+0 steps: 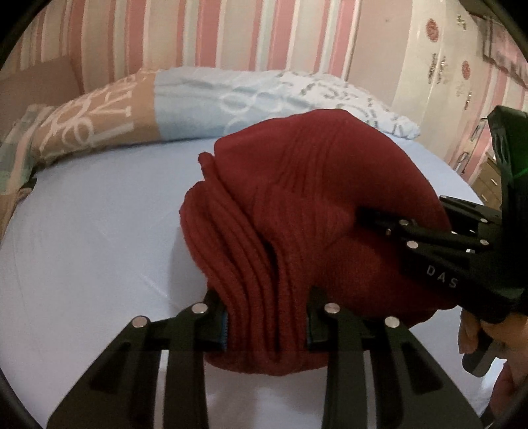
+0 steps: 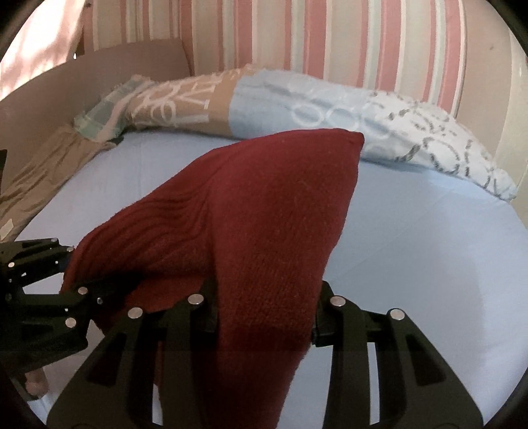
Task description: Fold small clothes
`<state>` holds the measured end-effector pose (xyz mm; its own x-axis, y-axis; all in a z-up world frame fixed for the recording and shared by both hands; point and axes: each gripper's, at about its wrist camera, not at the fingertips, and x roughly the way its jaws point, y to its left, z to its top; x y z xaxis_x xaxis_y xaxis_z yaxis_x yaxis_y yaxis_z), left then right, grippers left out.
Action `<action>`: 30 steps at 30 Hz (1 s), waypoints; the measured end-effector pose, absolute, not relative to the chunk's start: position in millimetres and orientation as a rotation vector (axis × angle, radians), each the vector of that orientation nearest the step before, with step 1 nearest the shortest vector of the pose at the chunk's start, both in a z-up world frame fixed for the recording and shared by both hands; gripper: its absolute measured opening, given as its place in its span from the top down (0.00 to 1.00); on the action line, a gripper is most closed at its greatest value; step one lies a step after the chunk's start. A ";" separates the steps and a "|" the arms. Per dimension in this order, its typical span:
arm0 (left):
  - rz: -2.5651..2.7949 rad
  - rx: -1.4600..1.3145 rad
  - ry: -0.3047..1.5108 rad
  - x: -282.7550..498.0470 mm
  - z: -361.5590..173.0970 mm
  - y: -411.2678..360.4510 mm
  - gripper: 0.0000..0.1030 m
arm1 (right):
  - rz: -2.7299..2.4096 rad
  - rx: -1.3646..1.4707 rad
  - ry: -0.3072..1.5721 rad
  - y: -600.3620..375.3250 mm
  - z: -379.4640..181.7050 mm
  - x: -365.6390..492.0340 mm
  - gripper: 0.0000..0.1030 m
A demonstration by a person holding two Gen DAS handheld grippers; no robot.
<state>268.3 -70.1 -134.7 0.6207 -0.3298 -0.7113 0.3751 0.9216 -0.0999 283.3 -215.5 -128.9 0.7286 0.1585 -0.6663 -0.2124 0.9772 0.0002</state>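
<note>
A dark red ribbed knit garment hangs bunched above the pale blue bed sheet. In the left wrist view my left gripper is shut on a thick bundle of its folds. My right gripper comes in from the right and pinches the same cloth. In the right wrist view the garment rises to a pointed corner, and my right gripper is shut on its lower part. At the left of that view my left gripper grips the cloth's other edge.
A patterned blue and tan pillow lies along the far side of the bed, against a pink-striped wall. A white wardrobe stands at the far right. A person's hand holds the right gripper's handle.
</note>
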 end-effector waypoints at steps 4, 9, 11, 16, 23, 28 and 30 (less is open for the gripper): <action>-0.417 0.078 0.788 234.5 -131.0 -100.9 0.69 | 0.197 -0.050 0.729 -252.5 -126.6 246.8 0.65; -0.440 0.078 0.815 175.2 -141.9 -135.5 0.69 | 0.215 0.000 0.784 -292.7 -142.2 187.1 0.65; -0.441 0.092 0.835 146.6 -151.7 -150.2 0.69 | 0.226 0.015 0.824 -304.6 -157.7 163.4 0.65; -0.397 0.134 0.924 115.7 -199.0 -171.7 0.69 | 0.237 -0.031 0.919 -306.9 -209.5 143.0 0.64; -0.358 0.188 0.922 107.5 -233.0 -185.2 0.56 | 0.251 -0.033 0.930 -316.0 -235.5 137.7 0.57; -0.345 0.202 0.903 102.7 -230.9 -183.9 0.45 | 0.267 0.002 0.971 -320.1 -227.5 137.3 0.43; -0.344 0.189 0.905 99.4 -223.5 -177.8 0.42 | 0.278 -0.010 0.970 -317.6 -219.3 129.9 0.30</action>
